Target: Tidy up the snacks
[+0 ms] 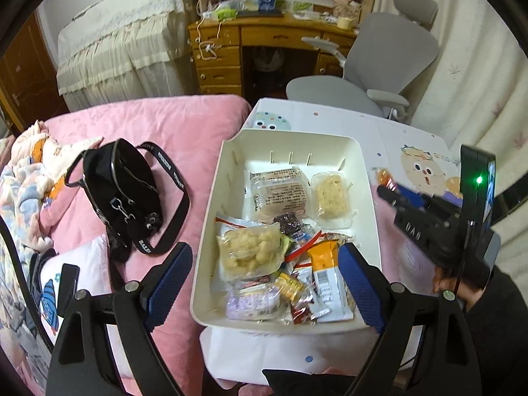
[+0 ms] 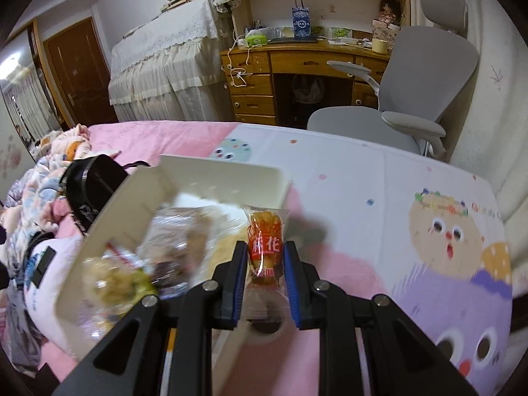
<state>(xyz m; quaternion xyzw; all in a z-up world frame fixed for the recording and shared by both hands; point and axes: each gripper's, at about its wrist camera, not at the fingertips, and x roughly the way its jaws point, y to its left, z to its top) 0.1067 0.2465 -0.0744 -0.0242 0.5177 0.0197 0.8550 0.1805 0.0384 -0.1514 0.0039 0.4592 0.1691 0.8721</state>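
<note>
The right gripper point(image 2: 265, 257) is closed on an orange snack packet point(image 2: 265, 242) with red label; the blue pads point(image 2: 240, 283) press it from both sides. The packet stands upright between the fingers, and its top reaches above them. Just to the left of this gripper and a little ahead is the white bin point(image 2: 227, 173), which looks blurred in the right wrist view.

The left gripper point(image 1: 265, 275) is spread wide and holds nothing. Directly ahead of it, between its two blue pads point(image 1: 170, 275), lies the white bin point(image 1: 211, 198) with many snacks point(image 1: 280, 227) inside. To the left of this gripper, a black bag point(image 1: 120, 188) rests on the pink blanket point(image 1: 184, 125). To the right, the right gripper point(image 1: 429, 211) is seen beside the bin.
</note>
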